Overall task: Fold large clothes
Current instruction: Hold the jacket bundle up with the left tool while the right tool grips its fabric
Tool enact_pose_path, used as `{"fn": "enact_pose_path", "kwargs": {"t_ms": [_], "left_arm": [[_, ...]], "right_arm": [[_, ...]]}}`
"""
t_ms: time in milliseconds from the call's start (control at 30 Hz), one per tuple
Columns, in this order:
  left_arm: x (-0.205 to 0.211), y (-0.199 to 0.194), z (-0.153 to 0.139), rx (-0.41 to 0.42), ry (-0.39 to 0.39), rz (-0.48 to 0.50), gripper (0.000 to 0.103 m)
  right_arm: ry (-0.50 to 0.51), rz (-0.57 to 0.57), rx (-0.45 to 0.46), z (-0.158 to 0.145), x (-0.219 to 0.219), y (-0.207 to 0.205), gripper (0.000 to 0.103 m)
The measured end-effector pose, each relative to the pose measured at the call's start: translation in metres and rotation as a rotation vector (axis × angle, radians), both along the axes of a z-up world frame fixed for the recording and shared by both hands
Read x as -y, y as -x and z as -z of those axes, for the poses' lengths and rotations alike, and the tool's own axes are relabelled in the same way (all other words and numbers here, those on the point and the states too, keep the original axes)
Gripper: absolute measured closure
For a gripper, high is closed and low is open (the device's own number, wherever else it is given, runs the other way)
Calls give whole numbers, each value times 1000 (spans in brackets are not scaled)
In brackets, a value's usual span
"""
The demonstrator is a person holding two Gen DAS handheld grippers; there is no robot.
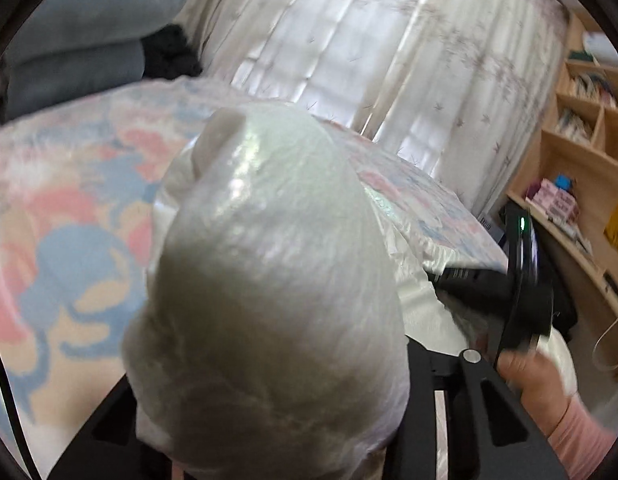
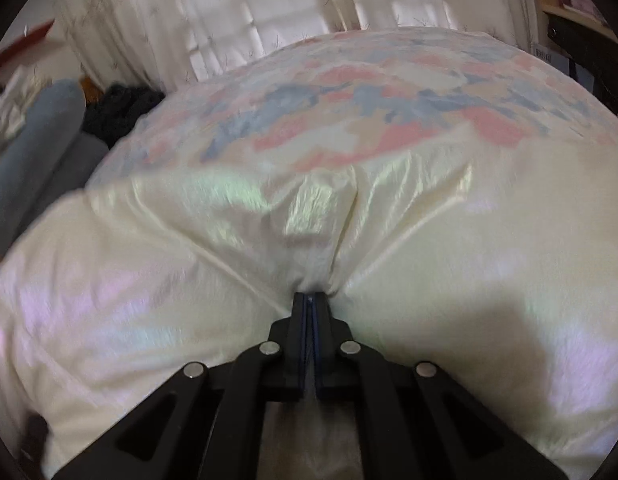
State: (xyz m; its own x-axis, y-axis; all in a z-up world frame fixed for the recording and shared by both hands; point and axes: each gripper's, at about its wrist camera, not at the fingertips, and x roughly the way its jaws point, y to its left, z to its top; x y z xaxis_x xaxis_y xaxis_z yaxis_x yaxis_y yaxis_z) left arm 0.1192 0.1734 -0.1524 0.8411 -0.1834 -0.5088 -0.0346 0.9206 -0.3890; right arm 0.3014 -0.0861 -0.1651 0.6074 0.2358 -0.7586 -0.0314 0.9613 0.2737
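Two black two-finger grippers at work. Right gripper [image 2: 310, 300]: fingers pressed together, pinching fold of shiny cream-white padded garment [image 2: 189, 280]. Left gripper [image 1: 293, 432]: fingertips hidden under bulging mound of same garment, so grip cannot be told. Garment lies on bed cover with pink, blue and beige pattern [image 2: 369, 92]. Person's hand in pink sleeve [image 1: 537, 380] at right. Beyond: grey-blue folded cloth [image 1: 85, 40], pale curtains [image 1: 389, 40], light wooden shelf unit [image 1: 589, 160].

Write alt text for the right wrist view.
The right gripper, its fingers shut, pinches a fold of a shiny cream jacket that fills the lower frame. The jacket lies on a bedspread patterned in pink and blue, with pale curtains behind.
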Motion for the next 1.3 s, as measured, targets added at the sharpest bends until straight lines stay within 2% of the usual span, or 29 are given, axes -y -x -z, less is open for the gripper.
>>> {"fn": "enact_pose_path", "kwargs": {"t_ms": [133, 233, 300, 400, 567, 633, 733, 867, 967, 1033, 1133, 1300], "left_arm": [[3, 8, -8, 27, -60, 9, 71], [11, 14, -13, 51, -108, 24, 73], [20, 18, -17, 67, -140, 41, 73], [32, 24, -21, 93, -203, 49, 74], [36, 31, -33, 95, -233, 39, 74], [34, 34, -36, 87, -228, 40, 74], [40, 31, -43, 76, -235, 39, 74], [60, 22, -60, 86, -258, 41, 74], [73, 26, -69, 106, -290, 60, 74], [81, 28, -72, 118, -313, 73, 74], [98, 32, -76, 130, -360, 107, 74], [123, 29, -83, 136, -406, 135, 74]], "right_arm": [[-20, 36, 27, -14, 7, -22, 102], [-36, 31, -18, -8, 6, -47, 102], [-11, 15, -45, 0, 1, -56, 103], [34, -15, -54, 15, -8, -62, 103], [-6, -39, -71, 12, 0, -62, 103], [-42, -55, -96, 2, 7, -56, 103], [-105, -79, -83, -19, 17, -28, 103], [-74, -142, -58, -33, 18, 28, 103], [-49, -171, -57, -27, 14, 60, 103], [-25, -186, -47, -19, 9, 65, 103], [-67, -176, -74, -4, 7, 56, 103], [-62, -184, -37, 11, 2, 47, 103]]}}
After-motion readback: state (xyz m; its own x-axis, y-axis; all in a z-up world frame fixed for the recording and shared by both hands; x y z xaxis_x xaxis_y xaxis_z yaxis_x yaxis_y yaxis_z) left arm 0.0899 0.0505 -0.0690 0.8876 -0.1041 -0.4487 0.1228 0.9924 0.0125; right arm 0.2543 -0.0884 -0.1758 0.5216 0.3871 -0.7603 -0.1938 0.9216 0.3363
